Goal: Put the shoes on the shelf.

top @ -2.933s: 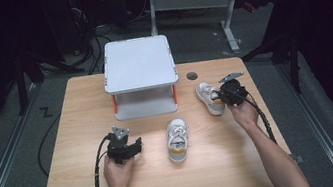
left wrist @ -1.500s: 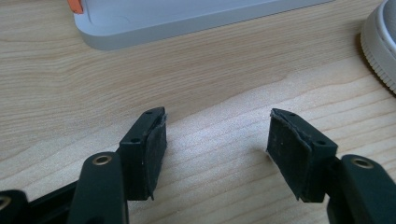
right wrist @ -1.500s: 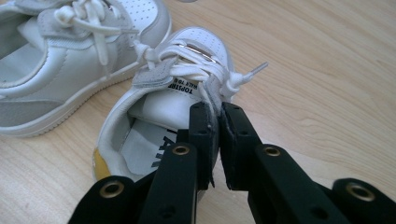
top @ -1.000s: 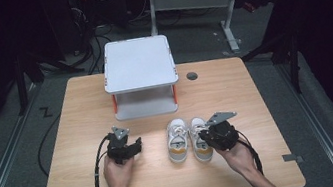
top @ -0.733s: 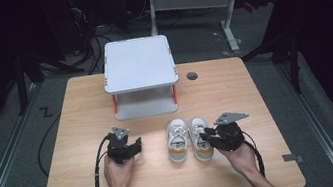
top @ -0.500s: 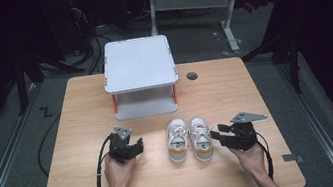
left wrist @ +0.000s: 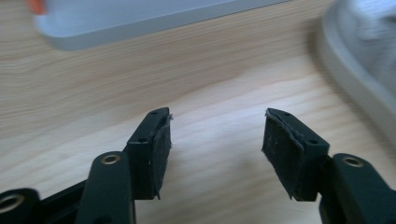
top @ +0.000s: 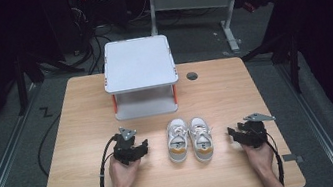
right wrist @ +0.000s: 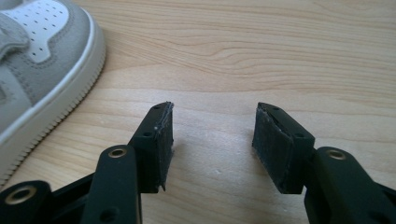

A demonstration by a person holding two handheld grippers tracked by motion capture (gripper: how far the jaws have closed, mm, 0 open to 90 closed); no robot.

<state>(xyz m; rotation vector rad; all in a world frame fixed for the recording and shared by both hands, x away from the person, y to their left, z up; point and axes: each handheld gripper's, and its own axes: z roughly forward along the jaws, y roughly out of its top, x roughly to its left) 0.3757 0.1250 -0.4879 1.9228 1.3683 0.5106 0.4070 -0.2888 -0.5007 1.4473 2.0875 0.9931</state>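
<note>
shoes [top: 189,139] paired side by side, toes far, tabletop [top: 80,107] centre-near | right hand-held gripper [top: 234,135] jaws just opening, empty, right of pair: released | left hand-held gripper [top: 142,147] open, empty, closing slightly

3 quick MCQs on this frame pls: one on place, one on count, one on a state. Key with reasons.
1. Where do the shoes lie?
A. on the white stand
B. on the table, side by side, nearer the person than the stand
C. on the floor

2. How many shoes?
A. one
B. two
C. three

3. The right hand-held gripper is:
A. shut on a shoe
B. shut, empty
C. open, empty

Key:
1 B: the pair sits on the table, on the near side of the white stand.
2 B: two show between the hands.
3 C: its pads stand apart over bare wood, having just opened.
</note>
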